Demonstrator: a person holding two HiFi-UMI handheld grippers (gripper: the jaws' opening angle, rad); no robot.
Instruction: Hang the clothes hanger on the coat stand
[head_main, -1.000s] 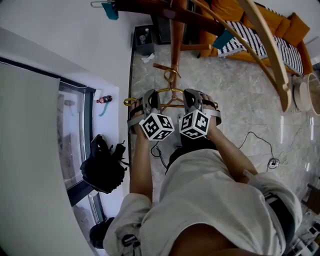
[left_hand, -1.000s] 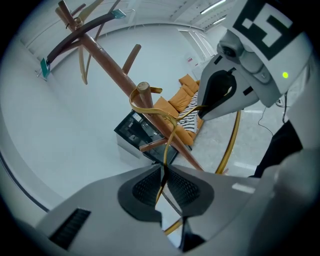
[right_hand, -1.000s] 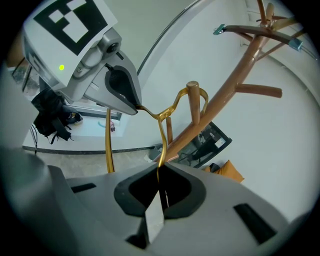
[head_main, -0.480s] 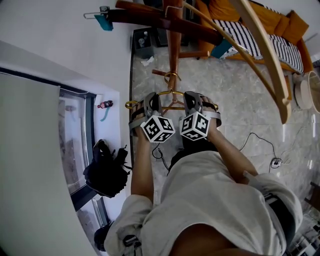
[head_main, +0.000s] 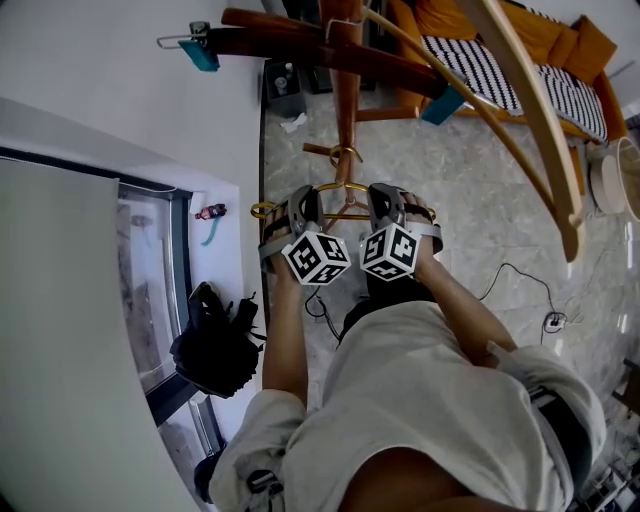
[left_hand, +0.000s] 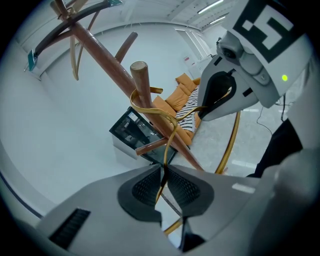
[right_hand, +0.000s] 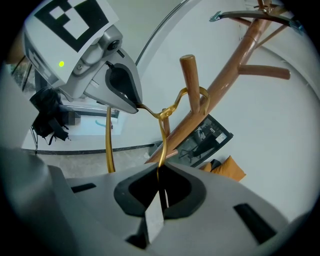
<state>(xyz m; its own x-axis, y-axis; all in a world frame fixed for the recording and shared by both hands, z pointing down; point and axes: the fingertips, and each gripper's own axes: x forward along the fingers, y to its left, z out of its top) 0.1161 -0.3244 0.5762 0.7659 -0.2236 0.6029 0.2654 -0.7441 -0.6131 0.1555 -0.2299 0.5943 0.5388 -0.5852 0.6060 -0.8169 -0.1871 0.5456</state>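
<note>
Both left gripper (left_hand: 163, 175) and right gripper (right_hand: 160, 175) tight on hanger (left_hand: 170, 135), hook around peg (left_hand: 140, 80)

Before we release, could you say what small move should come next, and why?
Probably lower the hanger slightly so it seats: its hook already rings the peg partway up, with the left gripper and right gripper both shut on its wire.

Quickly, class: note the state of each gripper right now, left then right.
Left gripper: closed on the gold hanger.
Right gripper: closed, also on the gold hanger.
</note>
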